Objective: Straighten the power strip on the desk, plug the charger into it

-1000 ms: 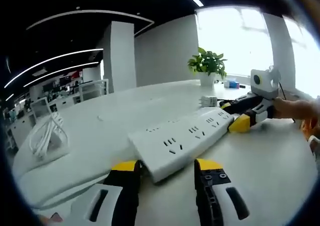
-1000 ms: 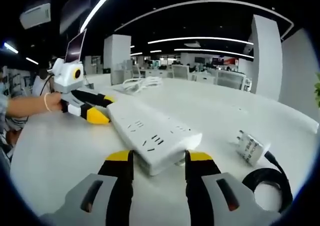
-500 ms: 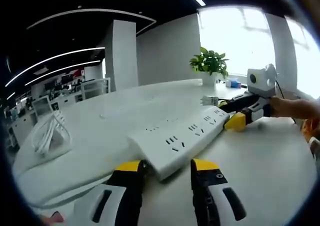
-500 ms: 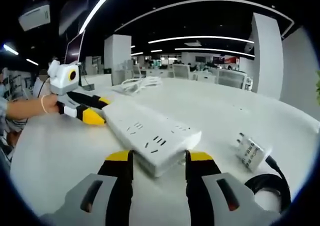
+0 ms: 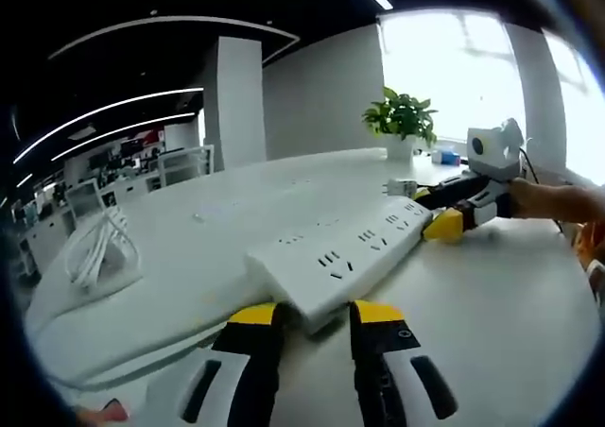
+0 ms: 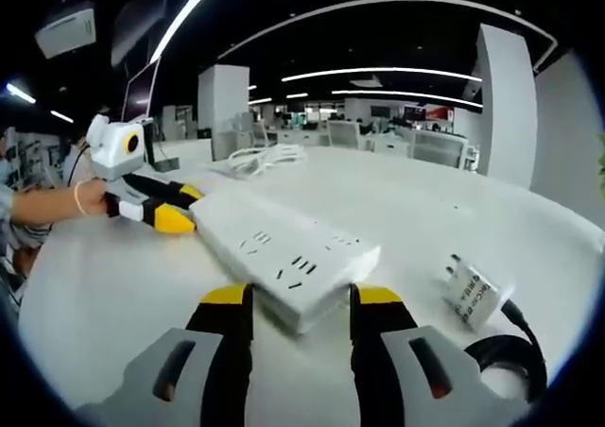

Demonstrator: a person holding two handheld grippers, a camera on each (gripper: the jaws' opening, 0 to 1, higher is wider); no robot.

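Observation:
A long white power strip (image 5: 340, 257) lies slantwise on the white desk (image 5: 492, 314). My left gripper (image 5: 315, 314) has its yellow-tipped jaws drawn in against the strip's near corner. At the strip's far end sits my right gripper (image 5: 437, 212), held by a hand (image 5: 548, 200). In the right gripper view the power strip (image 6: 274, 247) runs away to the left, and my right gripper (image 6: 302, 297) holds its near corner between its jaws. My left gripper (image 6: 180, 207) is at the other end. The white charger (image 6: 470, 292) lies on its side to the right, prongs up, apart from the strip.
A black cable (image 6: 501, 356) coils near the charger. A coiled white cord (image 5: 95, 252) lies at the desk's left side. A potted plant (image 5: 402, 120) stands at the far edge by the window. Office desks fill the background.
My left gripper's jaws have narrowed onto the strip's corner. The strip's left-gripper end has swung a little sideways. The right gripper's jaw gap is unchanged.

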